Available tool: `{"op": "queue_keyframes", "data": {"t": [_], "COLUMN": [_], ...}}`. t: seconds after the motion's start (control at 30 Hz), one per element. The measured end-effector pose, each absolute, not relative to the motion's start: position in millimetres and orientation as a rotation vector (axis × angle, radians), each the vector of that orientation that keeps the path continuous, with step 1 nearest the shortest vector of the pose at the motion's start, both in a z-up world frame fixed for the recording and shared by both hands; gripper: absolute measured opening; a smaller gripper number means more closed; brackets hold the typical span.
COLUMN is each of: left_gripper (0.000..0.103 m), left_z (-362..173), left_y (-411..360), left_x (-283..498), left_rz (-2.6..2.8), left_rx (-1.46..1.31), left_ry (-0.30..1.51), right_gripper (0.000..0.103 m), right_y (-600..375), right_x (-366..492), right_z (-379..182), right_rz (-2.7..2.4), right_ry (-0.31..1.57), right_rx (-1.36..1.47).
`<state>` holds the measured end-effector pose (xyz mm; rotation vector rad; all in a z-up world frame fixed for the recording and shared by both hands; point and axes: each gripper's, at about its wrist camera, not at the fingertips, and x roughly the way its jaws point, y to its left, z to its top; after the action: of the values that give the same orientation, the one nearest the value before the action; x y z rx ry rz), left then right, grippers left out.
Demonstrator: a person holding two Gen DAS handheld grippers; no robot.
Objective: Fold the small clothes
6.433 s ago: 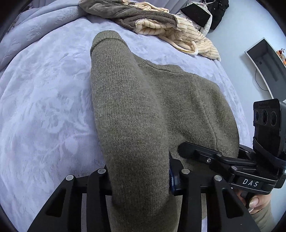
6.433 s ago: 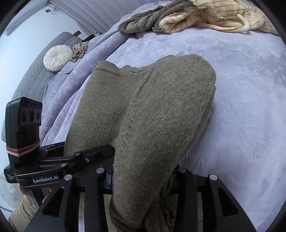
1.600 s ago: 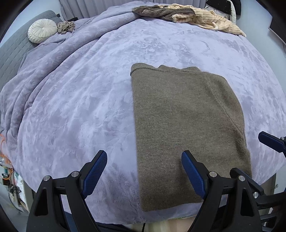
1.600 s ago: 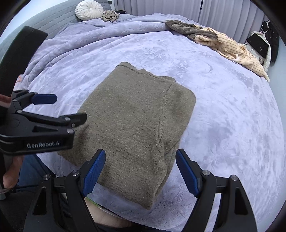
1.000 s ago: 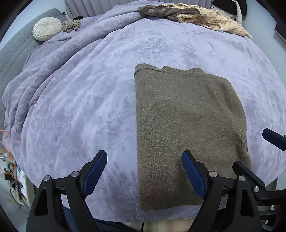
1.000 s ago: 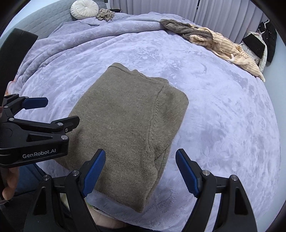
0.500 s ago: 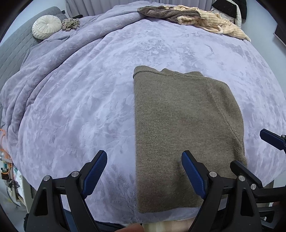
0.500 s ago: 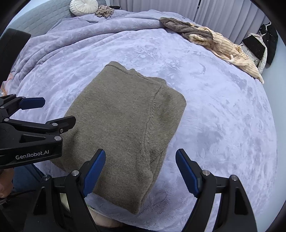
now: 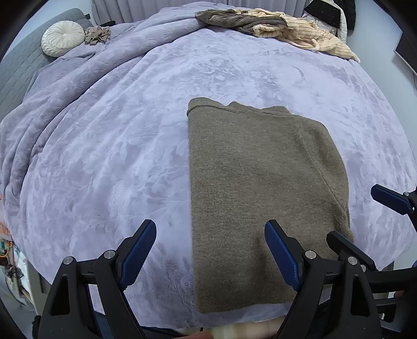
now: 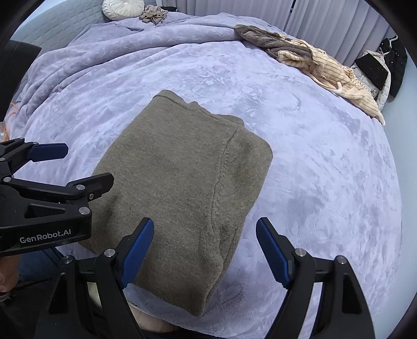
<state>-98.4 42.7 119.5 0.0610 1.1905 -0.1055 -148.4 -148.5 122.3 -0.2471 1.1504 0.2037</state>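
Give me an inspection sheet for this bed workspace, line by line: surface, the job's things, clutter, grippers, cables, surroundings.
Surface: lilac blanket over the bed, rumpled toward the far left.
Job's things: olive sweater folded into a rectangle, lying flat near the front edge.
Clutter: heap of clothes at the far edge; small crumpled cloth beside the round white cushion.
Grippers: left hand-held gripper open, holding nothing; right hand-held gripper open, holding nothing.
Cables: orange wiring at the left edge.
Surroundings: curtains behind; dark garments hanging at right.
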Motion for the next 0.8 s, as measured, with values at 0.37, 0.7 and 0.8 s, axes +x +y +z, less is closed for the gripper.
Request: {"op": "queue_keyframes", "data": {"t": [0.37,0.7,0.8], "left_gripper": [0.086,0.086,0.086], "left_z": [120.2,119.8,120.1], "left_y": [43.5,44.0,44.3], "left_x": [-98.4,-98.3,-98.7], "left_rz": [-0.106,-0.107,-0.111], "left_rx": [0.056,0.058,0.058], "left_ry": [1.190,1.194,1.194], "right_gripper": [0.083,0.083,0.083], "right_y": [-143.1,-141.8,-141.8], "right_x": [-150.0,-150.6,-150.5], "right_z": [123.2,123.1,123.2], "right_rz": [0.207,0.209,0.209], "right_ry": [1.149,1.146,1.147], "right_rx": [-0.252,-0.254,-0.253]}}
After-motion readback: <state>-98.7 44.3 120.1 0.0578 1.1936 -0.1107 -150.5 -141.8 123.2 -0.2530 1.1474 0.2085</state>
